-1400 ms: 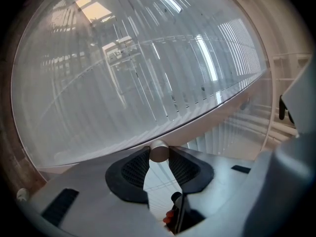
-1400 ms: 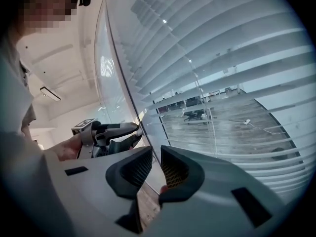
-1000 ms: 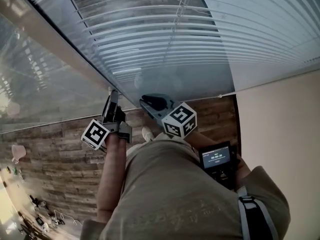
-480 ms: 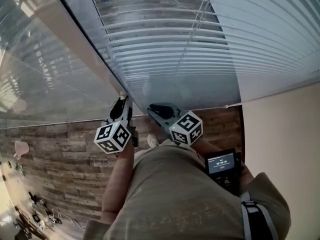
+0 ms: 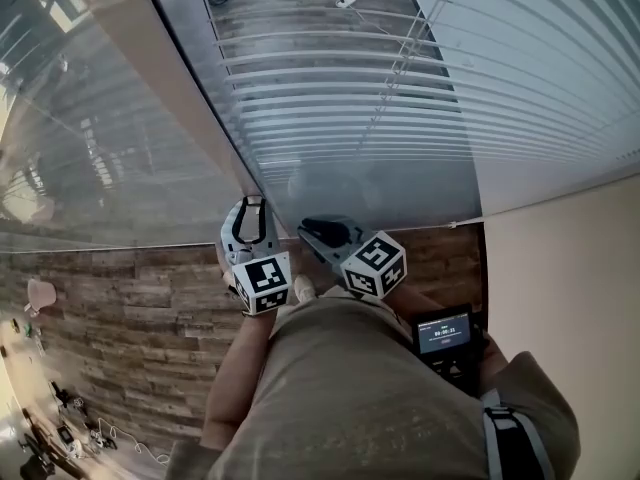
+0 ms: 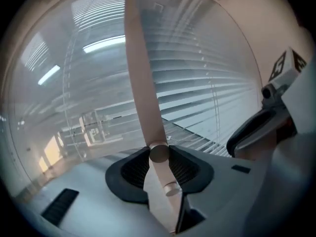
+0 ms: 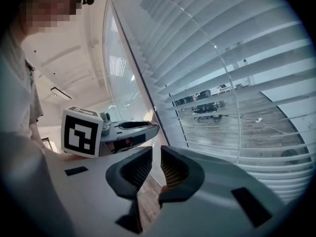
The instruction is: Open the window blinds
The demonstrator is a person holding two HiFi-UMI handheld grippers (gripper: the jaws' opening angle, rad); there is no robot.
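Standing at a window, a person grips the tilt wand [image 6: 143,73] of the blinds [image 5: 400,118] with the left gripper [image 6: 159,157]. Its fingers [image 6: 133,169] are closed partway, clamping the smooth beige rod near its lower end. The right gripper [image 7: 154,154] hangs just beside it, fingers [image 7: 180,169] pressed together and holding nothing. The blinds cover the glass ahead and to the person's right, with gaps showing between the tilted slats [image 7: 222,58].

The likeliest trouble is slip: the rod is round and slick, so a twist may spin the fingers around it without turning the slats. Twisting too far could tip the slats shut the other way. A downward tug could strain the wand's hook overhead. The idle right gripper, close to the slats, could bend one.
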